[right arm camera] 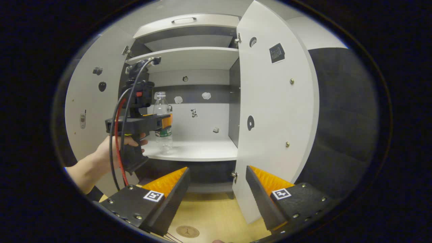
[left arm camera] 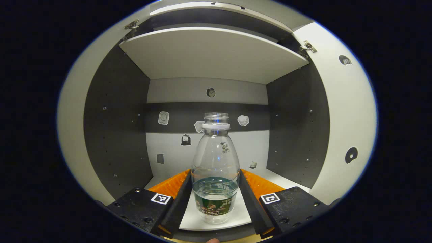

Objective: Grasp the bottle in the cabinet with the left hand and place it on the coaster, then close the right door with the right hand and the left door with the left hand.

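Left gripper (left arm camera: 216, 199) fingers close around water bottle (left arm camera: 215, 168), upright on cabinet shelf (right arm camera: 195, 150); contact unclear. Right gripper (right arm camera: 217, 189) wide open, empty, near right door (right arm camera: 273, 118). Both doors open.

Left gripper view: close in, facing straight into the cabinet (left arm camera: 209, 91), bottle (left arm camera: 215, 168) just ahead. Right gripper view: farther back, low over the tabletop (right arm camera: 209, 212), facing the open cabinet (right arm camera: 195, 101). Shared: bottle (right arm camera: 162, 118), shelf (right arm camera: 192, 150).
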Demonstrator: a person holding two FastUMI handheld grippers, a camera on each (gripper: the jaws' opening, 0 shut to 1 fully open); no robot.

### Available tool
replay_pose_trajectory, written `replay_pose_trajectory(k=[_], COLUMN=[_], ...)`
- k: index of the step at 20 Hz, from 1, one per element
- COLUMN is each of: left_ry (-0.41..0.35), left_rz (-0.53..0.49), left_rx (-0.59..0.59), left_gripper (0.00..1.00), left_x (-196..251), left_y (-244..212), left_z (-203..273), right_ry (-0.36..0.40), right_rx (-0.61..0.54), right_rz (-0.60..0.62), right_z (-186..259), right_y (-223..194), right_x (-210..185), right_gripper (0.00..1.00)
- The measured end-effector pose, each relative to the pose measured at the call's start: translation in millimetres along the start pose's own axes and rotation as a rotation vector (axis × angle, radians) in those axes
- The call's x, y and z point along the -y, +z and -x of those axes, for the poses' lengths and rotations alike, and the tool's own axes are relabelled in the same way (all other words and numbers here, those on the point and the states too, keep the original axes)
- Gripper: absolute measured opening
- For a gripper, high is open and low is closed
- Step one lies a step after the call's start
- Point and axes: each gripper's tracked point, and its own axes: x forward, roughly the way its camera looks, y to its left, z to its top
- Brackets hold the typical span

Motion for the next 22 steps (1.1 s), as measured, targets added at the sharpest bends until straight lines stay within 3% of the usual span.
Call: replay_pose_trajectory(k=[6, 11, 22], left_ry=[0.01, 0.011, -0.033], left_rz=[-0.023, -0.016, -0.039], left_rx=[0.036, -0.006, -0.149], left_gripper=[0.81, 0.81, 0.81], left_x=[11, 27, 77], left_y=[2, -29, -165], left_z=[51, 96, 182], right_ry=[0.028, 0.043, 0.032], right_rx=[-0.009, -0.028, -0.119], right_rz=[-0.014, -0.021, -0.057], right_z=[13, 29, 47], right_y=[-5, -16, -62], right_x=[1, 5, 29], right_gripper=[1.0, 1.0, 1.0])
